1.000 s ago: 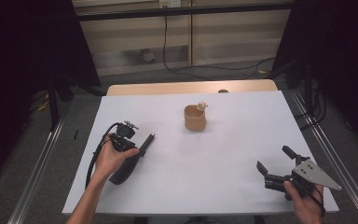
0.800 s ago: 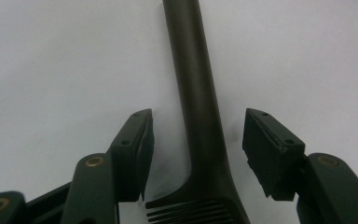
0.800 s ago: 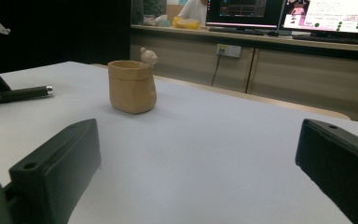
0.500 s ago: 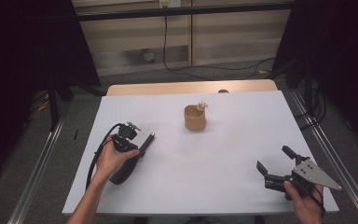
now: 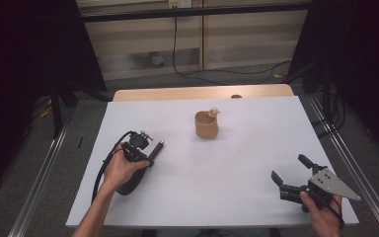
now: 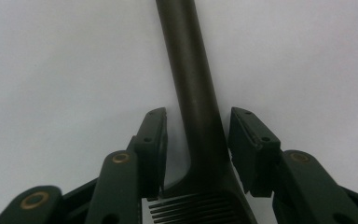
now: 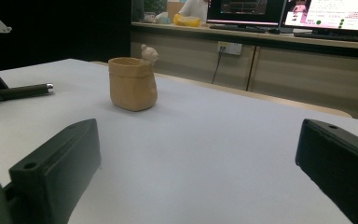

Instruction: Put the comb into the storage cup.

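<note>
The white table lies largely bare around the tan pot, which stands toward its far edge. Left and nearward of the pot, the left gripper has been closing around a dark comb handle; gaps remain beside both pads. The comb's long axis points toward the pot. Right and nearward, by the table's near edge, the right gripper stands wide apart, empty.

Dim, even overhead light; dark surroundings, soft close-up blur.
</note>
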